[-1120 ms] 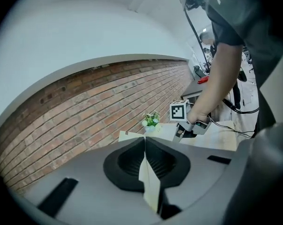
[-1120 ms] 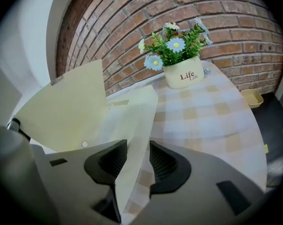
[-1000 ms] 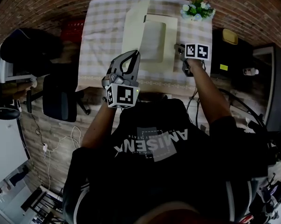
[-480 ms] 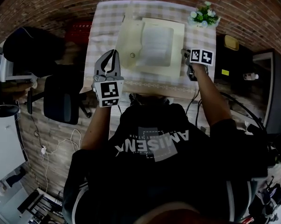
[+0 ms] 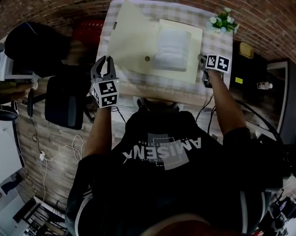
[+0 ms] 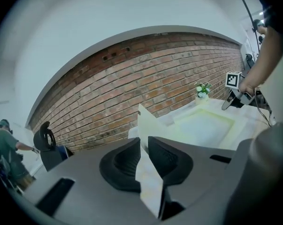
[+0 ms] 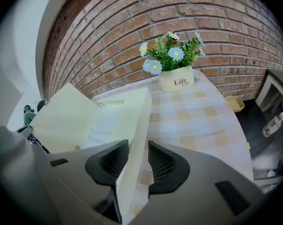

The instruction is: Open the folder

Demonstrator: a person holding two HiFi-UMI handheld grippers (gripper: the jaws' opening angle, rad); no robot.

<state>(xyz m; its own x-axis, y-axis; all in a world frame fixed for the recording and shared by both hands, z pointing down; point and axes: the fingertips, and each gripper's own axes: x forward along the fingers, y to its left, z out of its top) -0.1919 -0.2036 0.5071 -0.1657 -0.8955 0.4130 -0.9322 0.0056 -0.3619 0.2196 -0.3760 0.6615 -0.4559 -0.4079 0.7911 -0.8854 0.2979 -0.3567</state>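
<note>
1. The folder (image 5: 187, 73) lies open on the checked tablecloth (image 5: 217, 45) at top centre of the head view, with its cover (image 5: 130, 36) spread leftward.
2. The cover's edge is seen between the narrowly parted jaws of the left gripper (image 5: 103, 59), which have just been opening.
3. The folder's right edge is straddled by the wide jaws of the right gripper (image 7: 138, 145), which have just been closing slightly.
4. "Life" is printed on the flower pot (image 7: 178, 82), seen at upper centre of the right gripper view.

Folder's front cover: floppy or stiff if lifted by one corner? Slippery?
Probably fairly stiff: the front cover spreads open with no sag or curl, and its corner juts up straight without drooping. Likely light, since it looks like a thin single sheet. Its smooth, plain surface may slip in a light pinch.
</note>
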